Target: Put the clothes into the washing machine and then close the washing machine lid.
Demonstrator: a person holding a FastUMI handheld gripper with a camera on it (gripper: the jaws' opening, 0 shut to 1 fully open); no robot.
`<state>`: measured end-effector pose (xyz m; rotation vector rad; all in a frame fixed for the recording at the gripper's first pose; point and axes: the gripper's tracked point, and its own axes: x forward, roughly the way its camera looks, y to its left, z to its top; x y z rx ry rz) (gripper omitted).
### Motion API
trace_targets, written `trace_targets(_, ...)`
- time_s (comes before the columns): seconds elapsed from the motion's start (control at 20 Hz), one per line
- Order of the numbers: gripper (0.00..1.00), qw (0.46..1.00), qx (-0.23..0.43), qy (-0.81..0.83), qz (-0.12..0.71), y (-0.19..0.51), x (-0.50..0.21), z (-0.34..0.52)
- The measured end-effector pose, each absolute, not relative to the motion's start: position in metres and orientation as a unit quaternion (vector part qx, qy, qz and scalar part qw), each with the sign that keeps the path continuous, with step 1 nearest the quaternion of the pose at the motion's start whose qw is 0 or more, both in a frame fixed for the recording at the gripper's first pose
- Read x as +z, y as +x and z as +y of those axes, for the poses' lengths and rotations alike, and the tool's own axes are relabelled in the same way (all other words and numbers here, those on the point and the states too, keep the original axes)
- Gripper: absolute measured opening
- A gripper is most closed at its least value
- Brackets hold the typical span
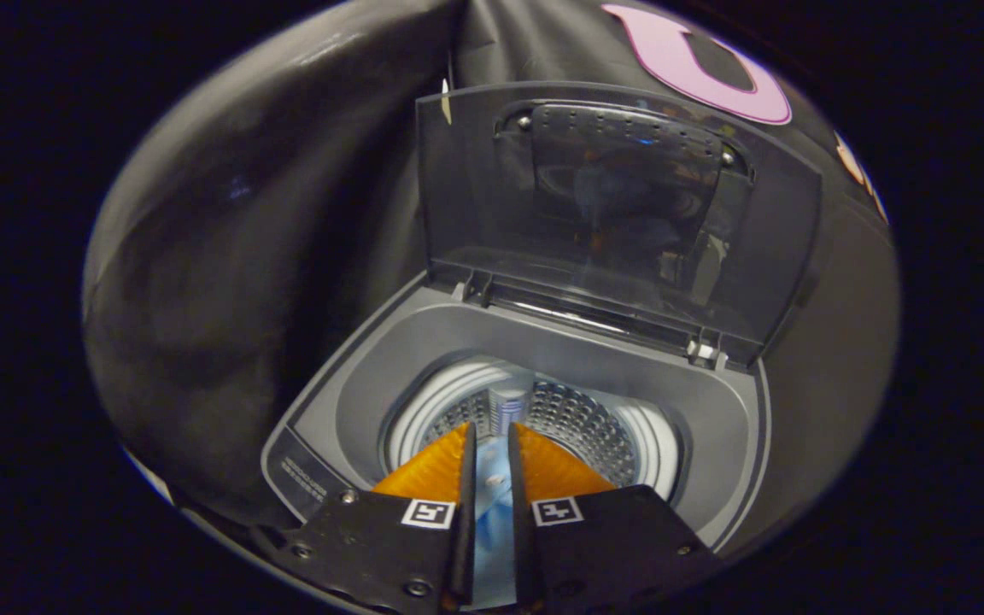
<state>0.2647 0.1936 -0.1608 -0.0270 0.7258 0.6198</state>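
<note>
Above the washer (347, 401), poised over its round drum (577, 418), gripper (490, 440) aimed down and forward into the opening. Fingers nearly closed, a narrow slot left between them, pinching light blue cloth (492, 512). Cloth seen as a thin strip in that slot, long axis along the fingers, running from near the tips back toward the gripper body; cannot tell how much hangs below. Both fingers seem to press on it.

Beyond the fingertips, perforated drum wall and a pale ring round the mouth; drum contents cannot be made out past the fingers. Around the mouth, a wide grey top deck with rounded corners, open room on every side of the gripper.

At the washer's far edge, lid (620, 222) raised, hinged along its lower edge, standing nearly upright, tilted slightly back, translucent and reflective. Behind the washer, dark booth wall (227, 256).
</note>
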Motion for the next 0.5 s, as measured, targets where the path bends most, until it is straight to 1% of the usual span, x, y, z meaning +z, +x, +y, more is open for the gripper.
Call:
trace_targets(0.15, 0.19, 0.893, 0.292, 0.009, 0.342, 0.272, -0.155, 0.192)
trace_targets(0.3, 0.28, 0.897, 0.282, 0.006, 0.341, 0.273, -0.159, 0.187)
trace_targets(0.4, 0.29, 0.903, 0.273, 0.009, 0.332, 0.275, -0.156, 0.184)
trace_targets(0.5, 0.32, 0.913, 0.26, 0.012, 0.313, 0.282, -0.15, 0.178)
